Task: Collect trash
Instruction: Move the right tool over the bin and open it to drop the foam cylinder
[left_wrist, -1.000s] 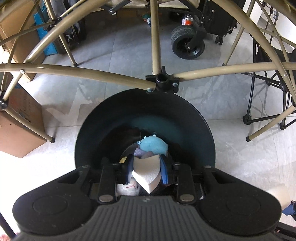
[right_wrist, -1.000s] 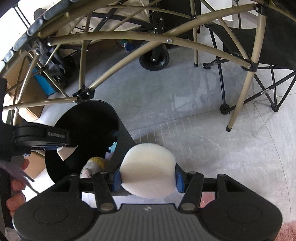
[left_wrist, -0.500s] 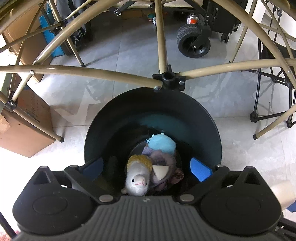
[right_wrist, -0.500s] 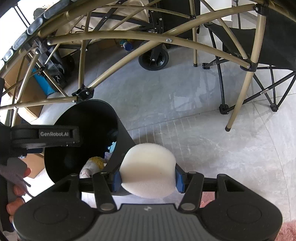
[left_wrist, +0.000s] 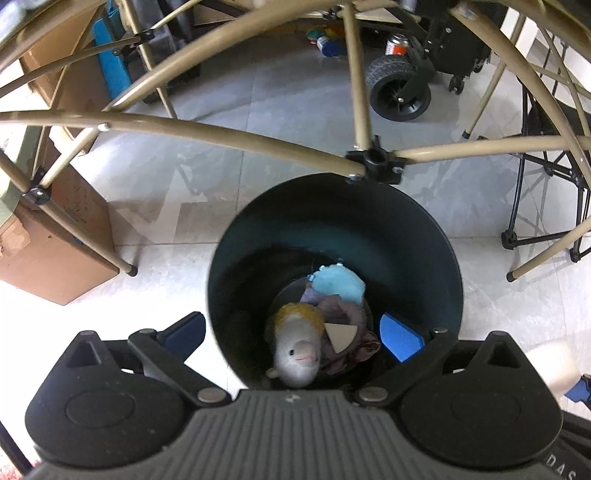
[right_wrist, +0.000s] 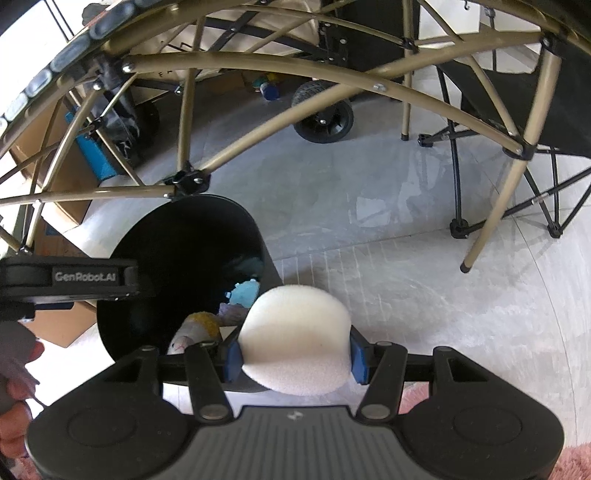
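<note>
A black round bin (left_wrist: 334, 206) stands on the floor under me. My left gripper (left_wrist: 291, 336) hangs open over its near rim, with nothing between its blue pads (left_wrist: 399, 334). A small white foam wedge (left_wrist: 340, 336) lies at the bottom on a grey-and-yellow plush toy (left_wrist: 297, 349), purple cloth (left_wrist: 343, 310) and a light blue piece (left_wrist: 338, 284). In the right wrist view my right gripper (right_wrist: 295, 356) is shut on a large white foam half-disc (right_wrist: 295, 339), just right of the bin (right_wrist: 177, 240). The left gripper's body (right_wrist: 70, 278) reaches over the bin's left rim.
Tan tubular frame bars (left_wrist: 221, 134) arch over the bin, joined at a black hub (left_wrist: 375, 162) at its far rim. Cardboard boxes (left_wrist: 55, 251) sit left, a black wheel (left_wrist: 400, 92) behind, folding chair legs (right_wrist: 491, 206) right. A person's fingers (right_wrist: 14, 391) show at lower left.
My left gripper opened and let go of the small foam wedge, which dropped to the bottom of the bin. It then drew back to the left. The right gripper kept still with its foam.
</note>
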